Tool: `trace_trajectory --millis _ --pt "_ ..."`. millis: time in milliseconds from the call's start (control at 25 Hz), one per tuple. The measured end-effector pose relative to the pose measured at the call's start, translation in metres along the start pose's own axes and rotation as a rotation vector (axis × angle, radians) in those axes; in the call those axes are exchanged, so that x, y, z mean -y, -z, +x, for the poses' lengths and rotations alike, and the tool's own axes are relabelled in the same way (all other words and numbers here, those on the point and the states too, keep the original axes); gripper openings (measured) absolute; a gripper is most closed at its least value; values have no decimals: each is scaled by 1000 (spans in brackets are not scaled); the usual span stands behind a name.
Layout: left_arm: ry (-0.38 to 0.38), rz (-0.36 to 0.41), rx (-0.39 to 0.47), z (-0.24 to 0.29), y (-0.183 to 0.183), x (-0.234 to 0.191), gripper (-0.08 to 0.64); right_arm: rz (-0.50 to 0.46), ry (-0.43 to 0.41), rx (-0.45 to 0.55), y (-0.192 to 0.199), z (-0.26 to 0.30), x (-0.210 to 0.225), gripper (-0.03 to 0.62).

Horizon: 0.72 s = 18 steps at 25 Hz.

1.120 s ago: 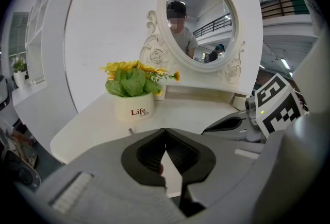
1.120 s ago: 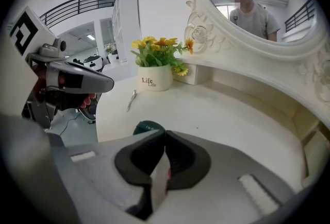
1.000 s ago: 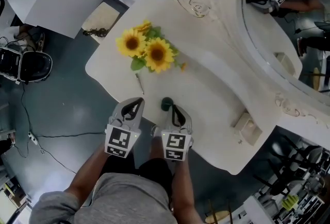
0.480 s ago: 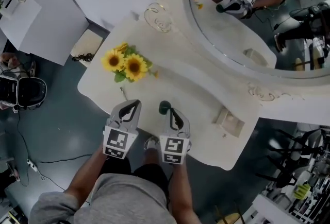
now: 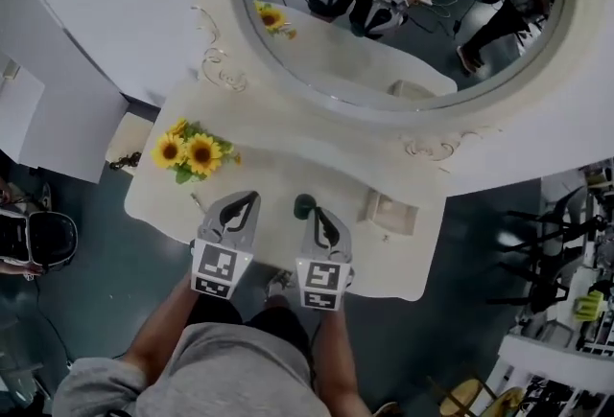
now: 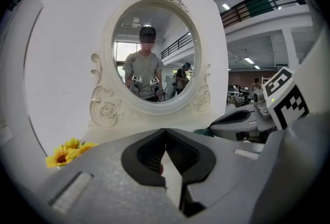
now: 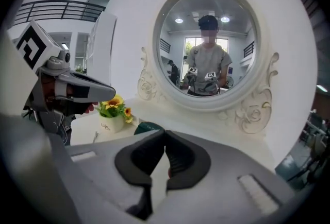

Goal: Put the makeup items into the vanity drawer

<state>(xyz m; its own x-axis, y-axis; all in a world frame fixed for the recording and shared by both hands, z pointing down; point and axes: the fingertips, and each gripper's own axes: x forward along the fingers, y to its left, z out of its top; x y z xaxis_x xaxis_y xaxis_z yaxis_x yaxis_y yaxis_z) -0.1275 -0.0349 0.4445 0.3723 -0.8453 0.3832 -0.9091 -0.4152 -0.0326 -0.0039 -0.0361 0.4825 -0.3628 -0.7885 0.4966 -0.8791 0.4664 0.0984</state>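
A dark green round makeup item (image 5: 305, 206) lies on the white vanity top (image 5: 269, 177), just past the tip of my right gripper (image 5: 314, 214). The same green item (image 7: 148, 127) shows low in the right gripper view, beyond my right gripper (image 7: 165, 133), which is shut and empty. A thin pencil-like stick (image 5: 197, 202) lies left of my left gripper (image 5: 251, 198). In the left gripper view, my left gripper (image 6: 165, 130) has its tips together with nothing between them. Both grippers hover side by side over the table's front edge.
Sunflowers in a small white pot (image 5: 192, 154) stand at the table's left end. A small cream box (image 5: 389, 212) sits at the right. The big oval mirror (image 5: 384, 12) rises behind and reflects the person with both grippers. Grey floor and cables (image 5: 38, 243) lie to the left.
The head view has pulled back and tilted up, so the mirror now fills the top. Both grippers have risen above the table, still shut and side by side.
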Motion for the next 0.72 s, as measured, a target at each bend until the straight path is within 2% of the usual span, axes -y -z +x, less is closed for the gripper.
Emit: trace_trajectory --millis 400,720 --pt "159 79 45 47 -41 71 11 76 191 15 13 -45 89 8" --pt "261 113 49 82 -53 127 11 134 308 -2 39 -71 151 8"
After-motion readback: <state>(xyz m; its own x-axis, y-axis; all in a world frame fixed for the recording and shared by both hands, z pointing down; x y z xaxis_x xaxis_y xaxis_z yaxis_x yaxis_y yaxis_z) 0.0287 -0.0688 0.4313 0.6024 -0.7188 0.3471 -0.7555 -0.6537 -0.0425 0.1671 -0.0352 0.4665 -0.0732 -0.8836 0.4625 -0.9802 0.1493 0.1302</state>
